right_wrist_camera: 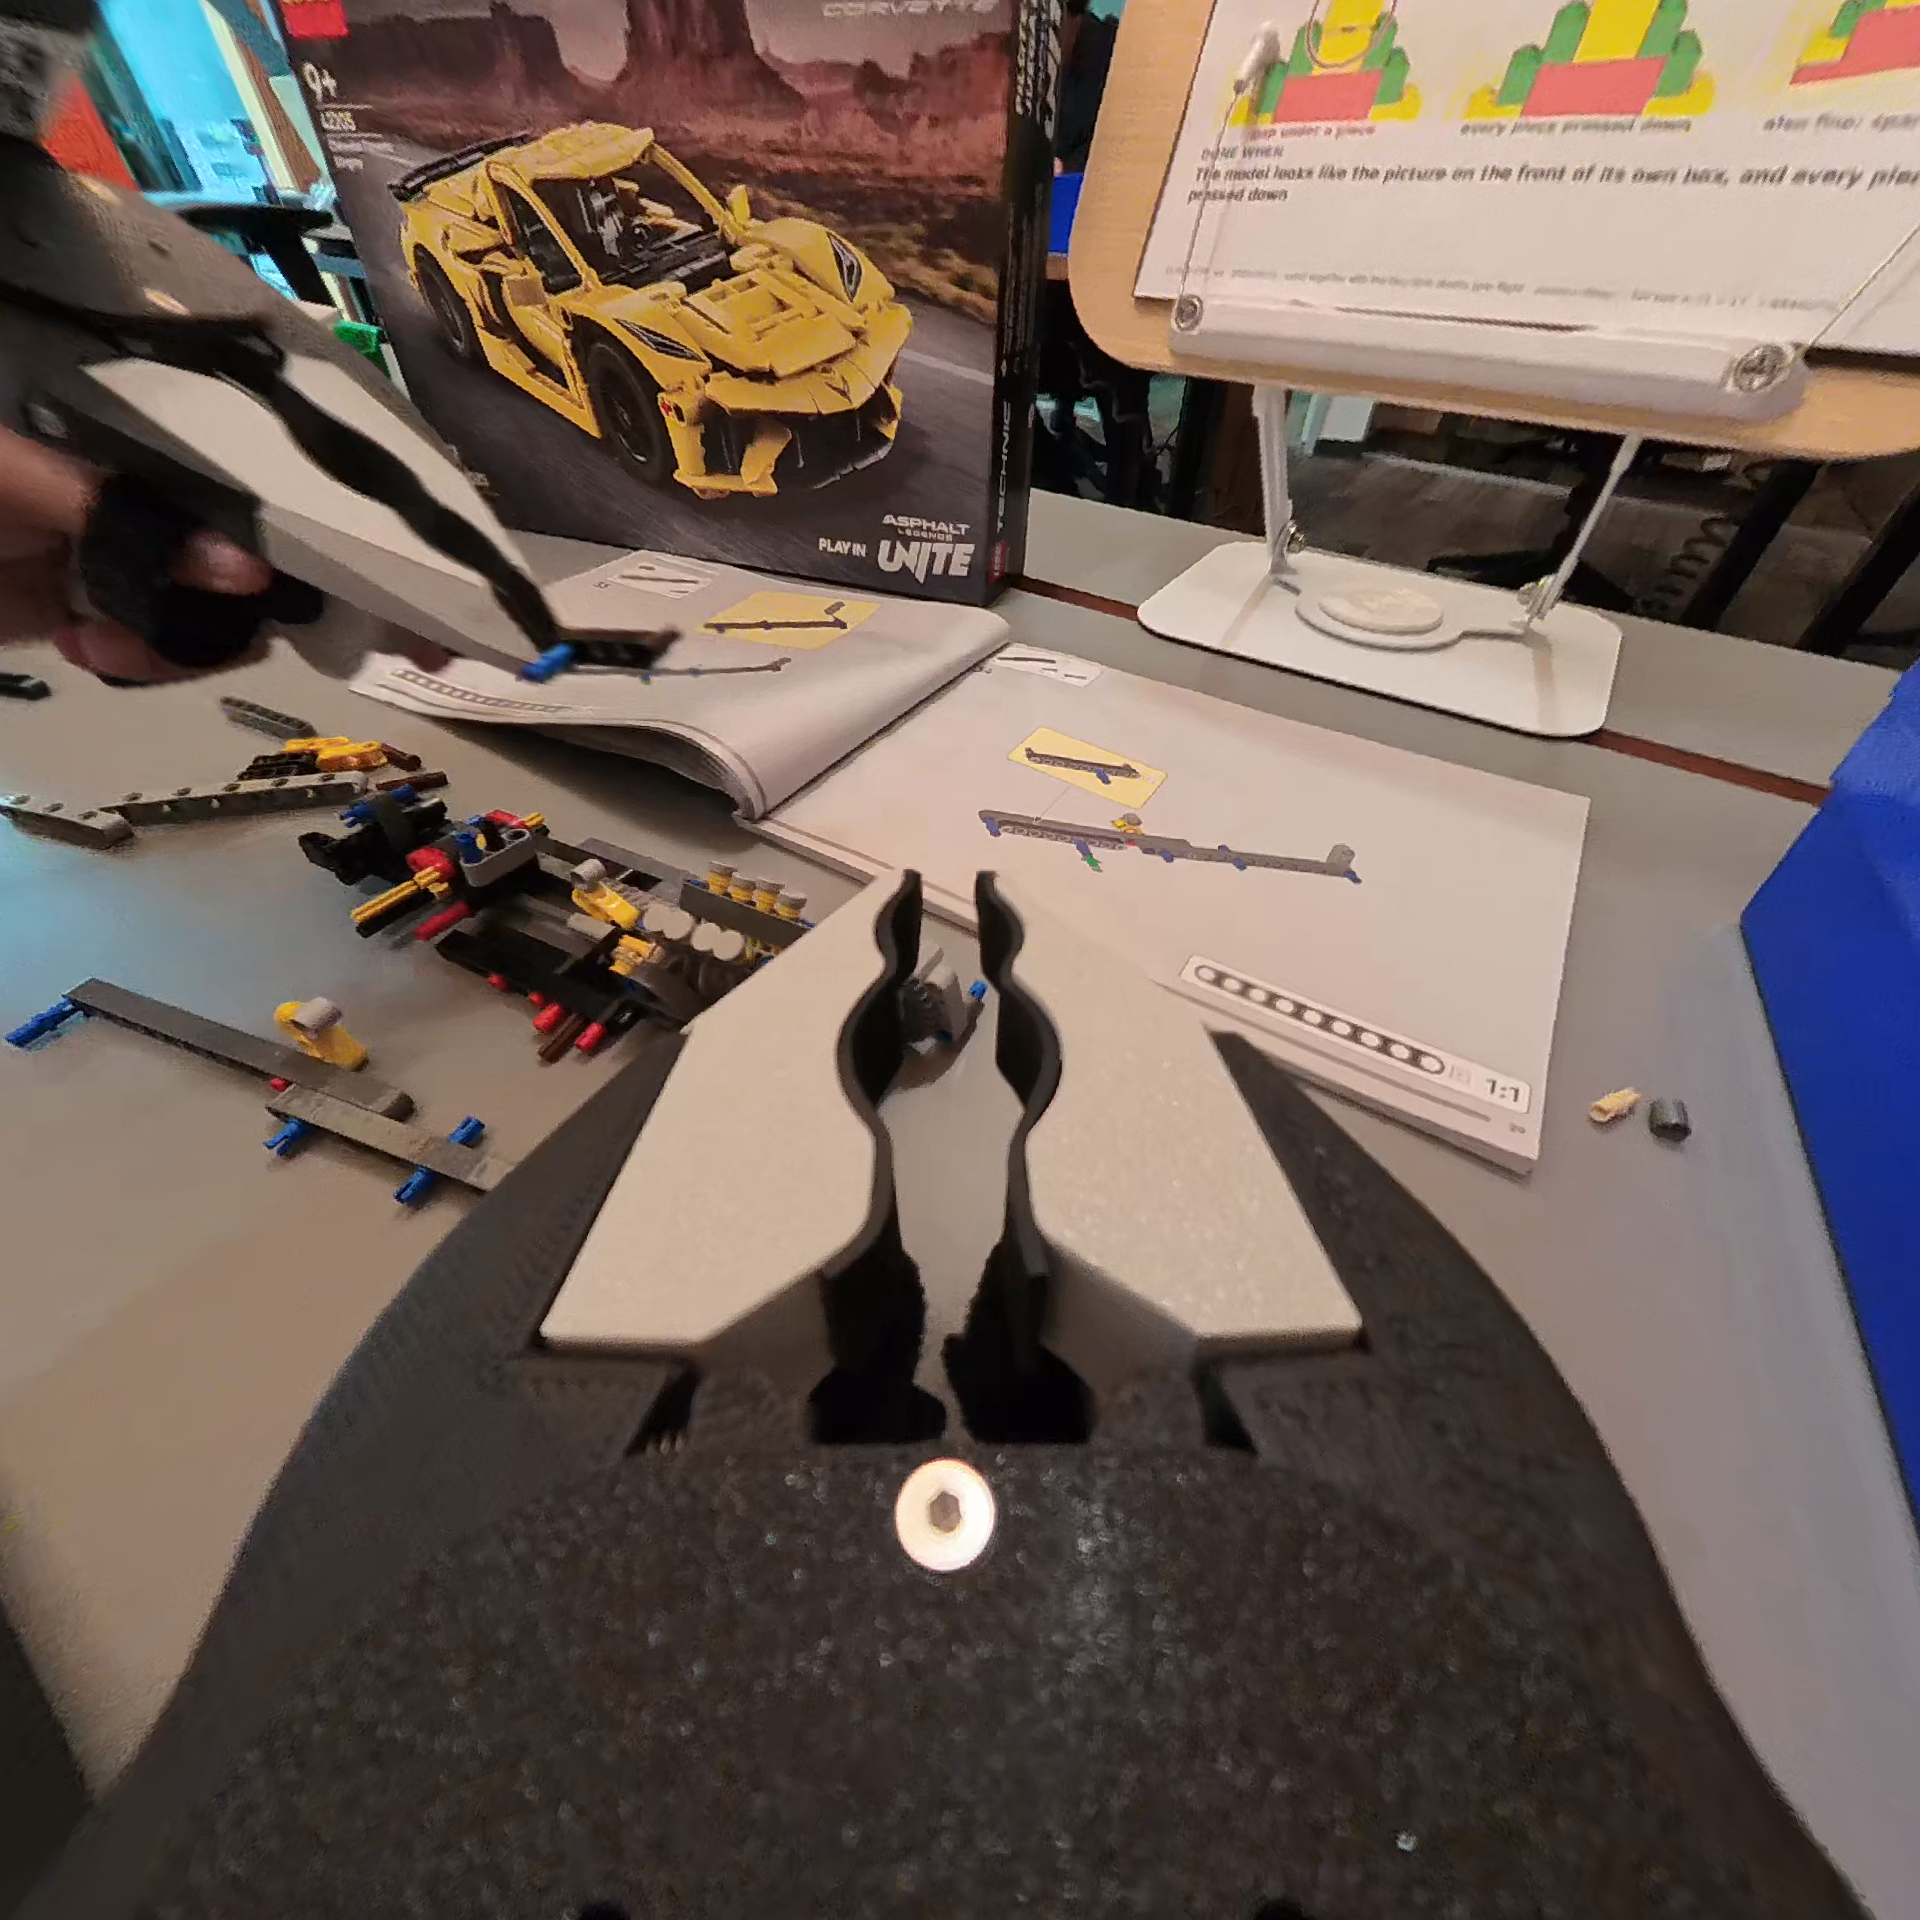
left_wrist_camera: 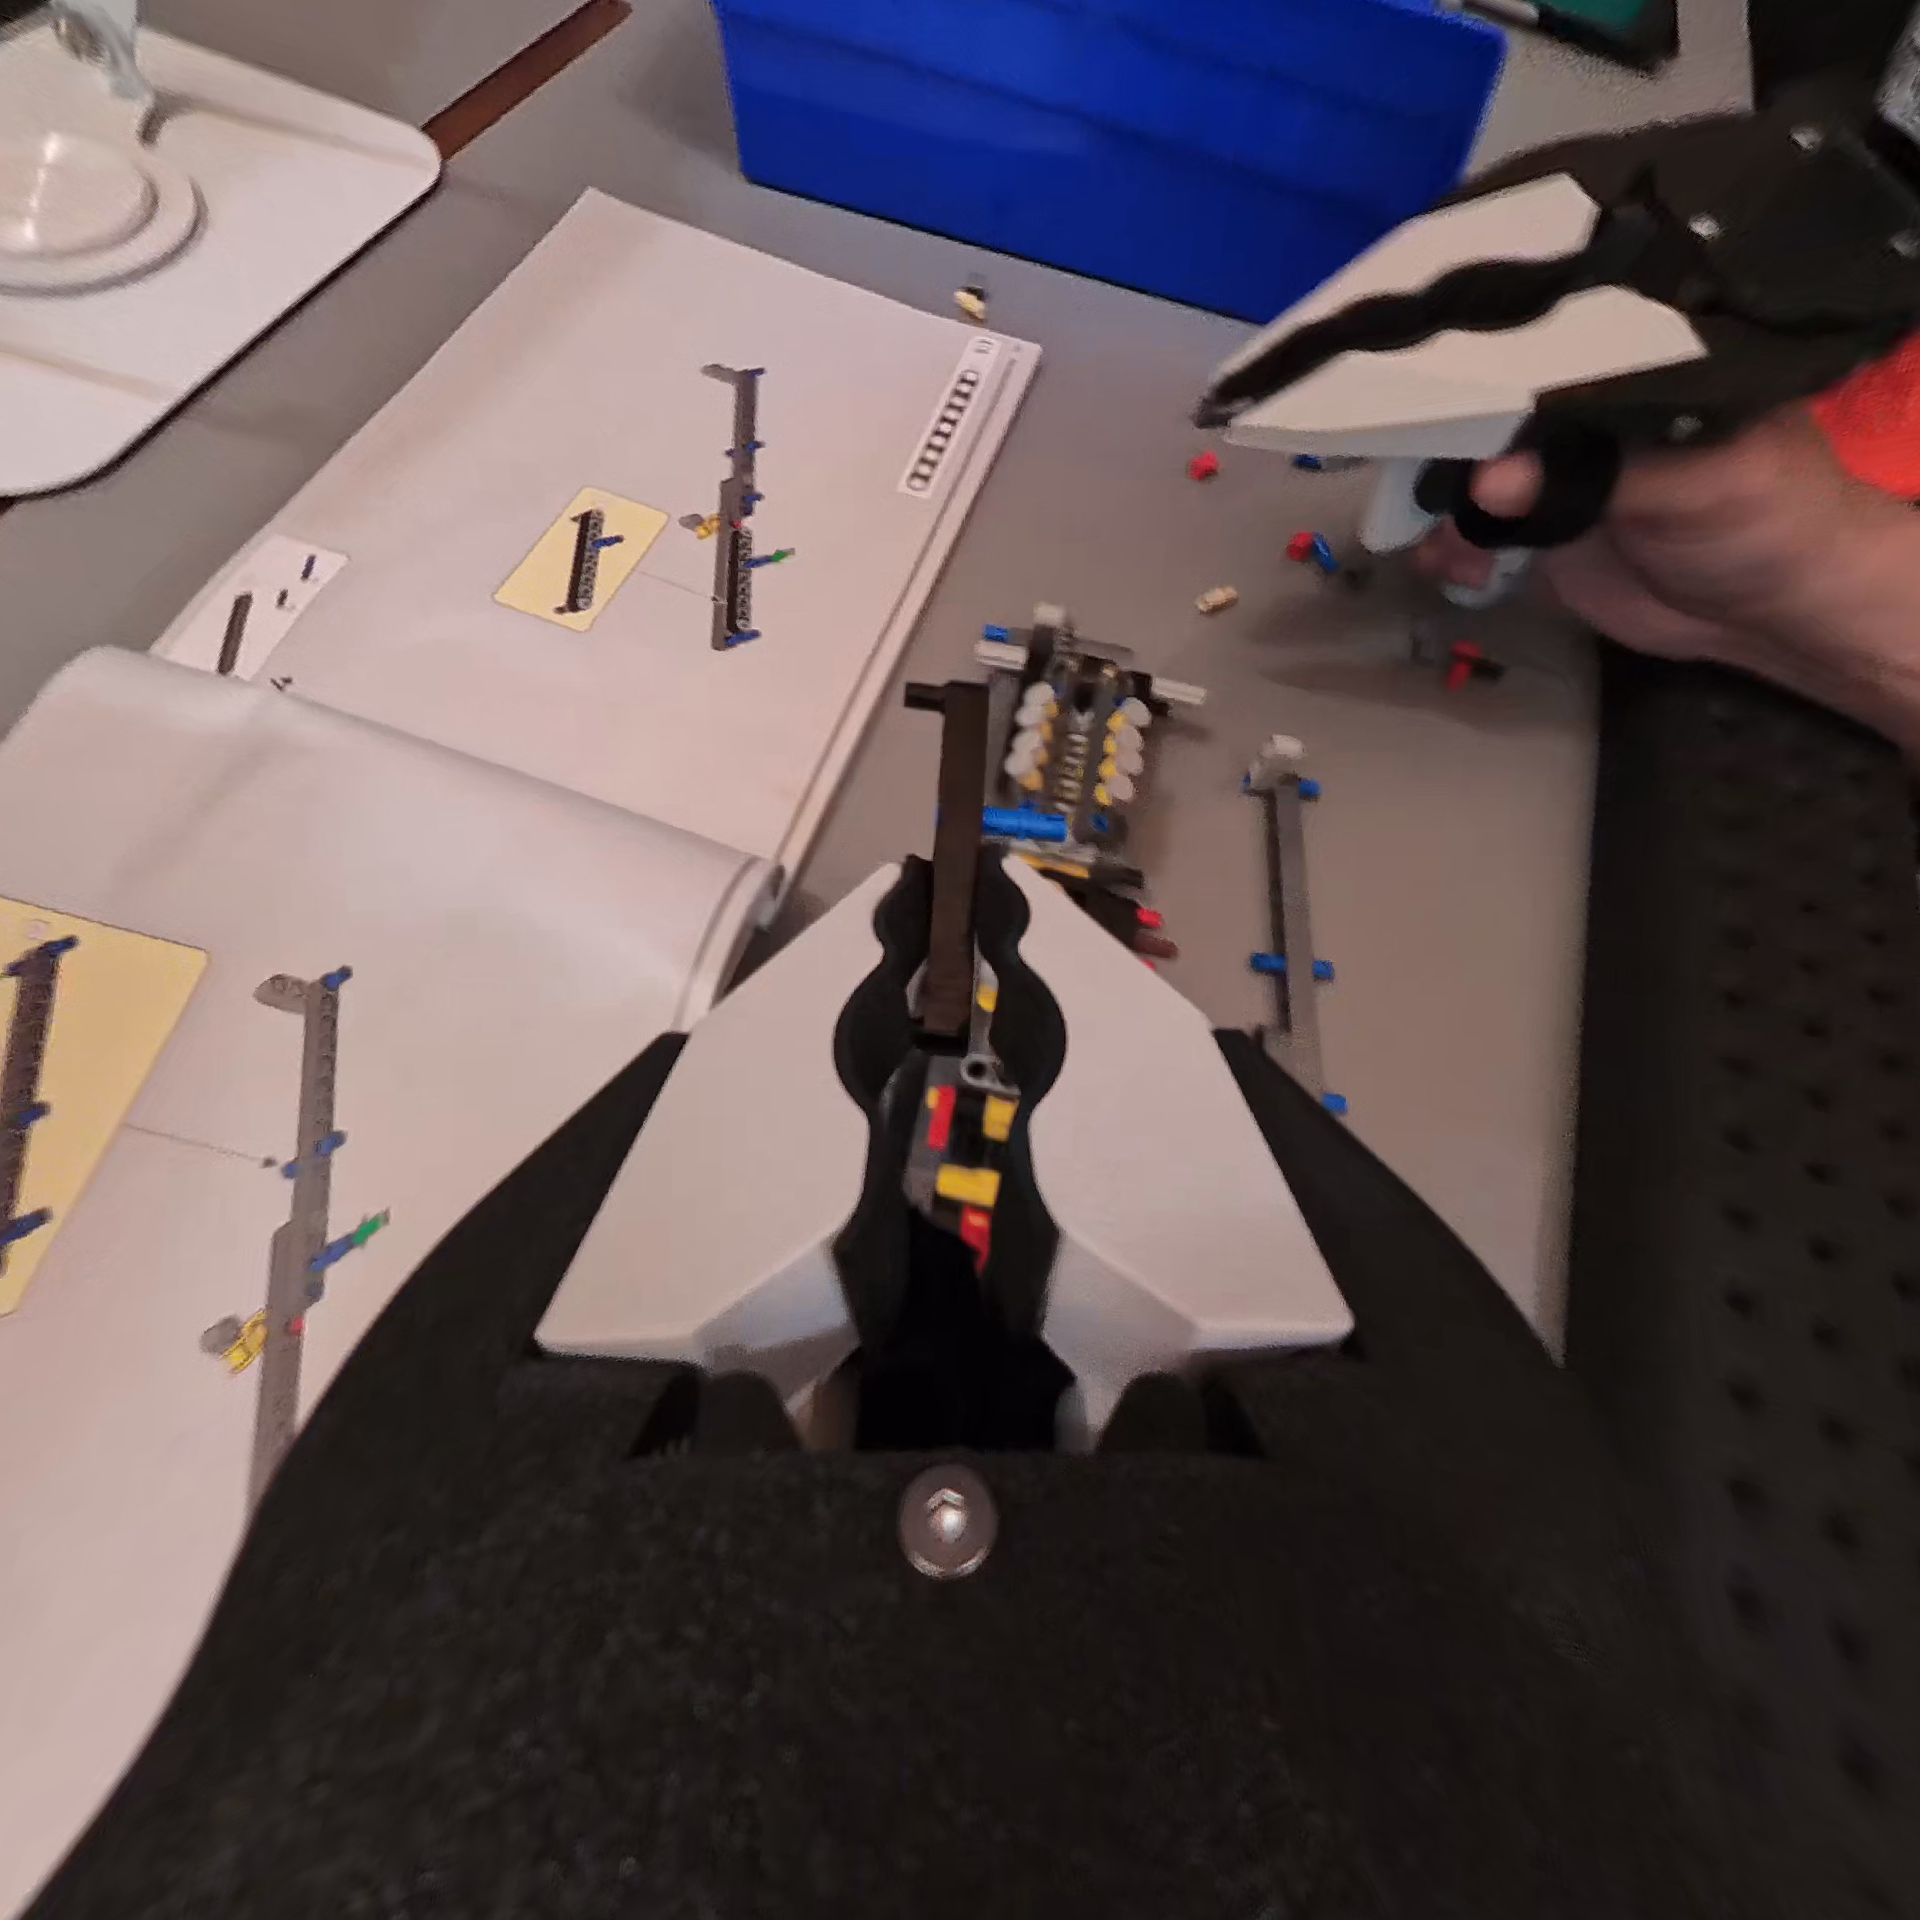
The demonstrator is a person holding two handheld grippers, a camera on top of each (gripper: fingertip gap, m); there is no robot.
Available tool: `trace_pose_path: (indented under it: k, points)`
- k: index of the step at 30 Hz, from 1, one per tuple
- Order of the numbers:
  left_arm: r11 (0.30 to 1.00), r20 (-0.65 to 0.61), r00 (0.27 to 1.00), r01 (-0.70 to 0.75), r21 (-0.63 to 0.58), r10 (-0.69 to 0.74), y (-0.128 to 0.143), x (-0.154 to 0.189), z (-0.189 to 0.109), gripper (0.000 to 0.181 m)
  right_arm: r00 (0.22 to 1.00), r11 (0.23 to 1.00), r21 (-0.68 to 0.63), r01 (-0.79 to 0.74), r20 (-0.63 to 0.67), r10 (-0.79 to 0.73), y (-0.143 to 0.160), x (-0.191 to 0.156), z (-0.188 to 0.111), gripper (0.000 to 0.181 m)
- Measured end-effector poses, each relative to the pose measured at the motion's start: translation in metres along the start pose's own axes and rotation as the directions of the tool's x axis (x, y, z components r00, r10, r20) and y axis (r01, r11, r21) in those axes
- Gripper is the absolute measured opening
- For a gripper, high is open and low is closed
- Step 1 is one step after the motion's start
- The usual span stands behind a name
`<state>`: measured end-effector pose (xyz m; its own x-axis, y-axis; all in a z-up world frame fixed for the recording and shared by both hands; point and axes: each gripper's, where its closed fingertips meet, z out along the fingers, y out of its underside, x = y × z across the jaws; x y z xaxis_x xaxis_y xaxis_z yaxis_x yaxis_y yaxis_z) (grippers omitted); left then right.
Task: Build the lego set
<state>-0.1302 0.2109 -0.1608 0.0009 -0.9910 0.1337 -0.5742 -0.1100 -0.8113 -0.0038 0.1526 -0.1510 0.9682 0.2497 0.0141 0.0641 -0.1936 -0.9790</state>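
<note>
The left gripper [left_wrist_camera: 951,883] is clamped on a long black beam [left_wrist_camera: 956,842], which juts forward beyond the fingertips with a blue pin [left_wrist_camera: 1023,826] at its side; in the right wrist view the same left gripper [right_wrist_camera: 551,639] holds that black beam [right_wrist_camera: 618,649] up above the open instruction booklet [right_wrist_camera: 1299,914]. The right gripper [right_wrist_camera: 945,894] hangs over the grey bench [right_wrist_camera: 208,1299] with its fingers slightly apart and nothing between them; from the left wrist view the right gripper [left_wrist_camera: 1216,410] shows at the far right, held by a hand [left_wrist_camera: 1714,561], its tips looking close together there. The part-built chassis [right_wrist_camera: 582,914], black and grey with yellow, red and blue bits, lies on the bench left of the booklet, just beyond the right gripper's tips. Nearer on the left lies a grey beam assembly [right_wrist_camera: 270,1081] with blue pins and a yellow piece on top. Another grey beam [right_wrist_camera: 197,805] lies farther left. Behind the booklet stands the set's box [right_wrist_camera: 707,312] showing a yellow car, and to its right a white document stand [right_wrist_camera: 1382,623]. A blue bin [right_wrist_camera: 1839,987] sits at the right edge, with two small loose pieces [right_wrist_camera: 1642,1112] near it.
</note>
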Motion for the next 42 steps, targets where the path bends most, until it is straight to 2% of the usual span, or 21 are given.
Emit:
trace_pose_path:
  k: [3, 6, 11, 15, 20, 27, 33, 34, 36, 38, 40, 42]
  points:
    - [0.999, -0.014, 0.999, -0.034, 0.006, 0.034, 0.004, 0.028, -0.024, 0.007, 0.999, 0.999, -0.003, 0.042, 0.002, -0.042, 0.0, -0.005, 0.001, 0.009]
    - [0.998, -0.064, 0.997, -0.054, -0.038, 0.051, 0.025, 0.067, -0.041, 0.007, 0.997, 0.997, 0.011, 0.078, 0.022, -0.078, -0.003, -0.014, 0.001, 0.009]
    - [0.984, -0.121, 0.989, -0.096, -0.147, 0.079, 0.067, 0.124, -0.042, 0.007, 0.993, 0.993, 0.011, 0.115, 0.02, -0.115, -0.003, -0.019, 0.002, 0.008]
    - [0.967, -0.068, 0.997, -0.06, -0.249, 0.045, 0.091, 0.127, -0.021, 0.007, 0.995, 0.995, 0.017, 0.095, 0.028, -0.096, -0.004, -0.02, 0.0, 0.008]
    - [0.952, -0.047, 0.997, -0.079, -0.296, 0.068, 0.101, 0.126, -0.008, 0.007, 0.997, 0.997, 0.04, 0.066, 0.026, -0.067, -0.007, -0.017, -0.004, 0.008]
    - [0.937, -0.034, 0.995, -0.103, -0.333, 0.097, 0.114, 0.125, -0.001, 0.007, 0.996, 0.996, 0.019, 0.087, 0.036, -0.087, -0.004, -0.021, -0.001, 0.008]
    - [0.952, -0.02, 0.998, -0.066, -0.299, 0.063, 0.114, 0.123, 0.0, 0.008, 0.992, 0.993, 0.012, 0.114, 0.06, -0.114, -0.002, -0.029, 0.0, 0.009]
    - [0.952, -0.013, 0.998, -0.065, -0.298, 0.064, 0.114, 0.122, -0.001, 0.013, 0.991, 0.993, 0.013, 0.114, 0.071, -0.115, -0.003, -0.031, 0.0, 0.009]
    - [0.957, -0.003, 0.998, -0.054, -0.285, 0.055, 0.11, 0.121, -0.009, 0.033, 0.986, 0.993, 0.023, 0.115, 0.122, -0.117, -0.005, -0.042, -0.003, 0.01]
    - [0.975, 0.0, 0.999, -0.046, -0.218, 0.047, 0.1, 0.12, -0.03, 0.041, 0.949, 0.991, 0.005, 0.133, 0.288, -0.129, -0.005, -0.075, -0.01, 0.01]
    - [0.987, 0.03, 0.998, -0.057, -0.149, 0.062, 0.094, 0.113, -0.058, 0.042, 0.855, 0.97, -0.103, 0.22, 0.499, -0.141, 0.017, -0.119, -0.02, 0.021]
    - [0.978, 0.088, 0.992, -0.071, -0.194, 0.09, 0.11, 0.098, -0.075, 0.043, 0.748, 0.937, -0.151, 0.314, 0.647, -0.146, 0.036, -0.155, -0.031, 0.021]
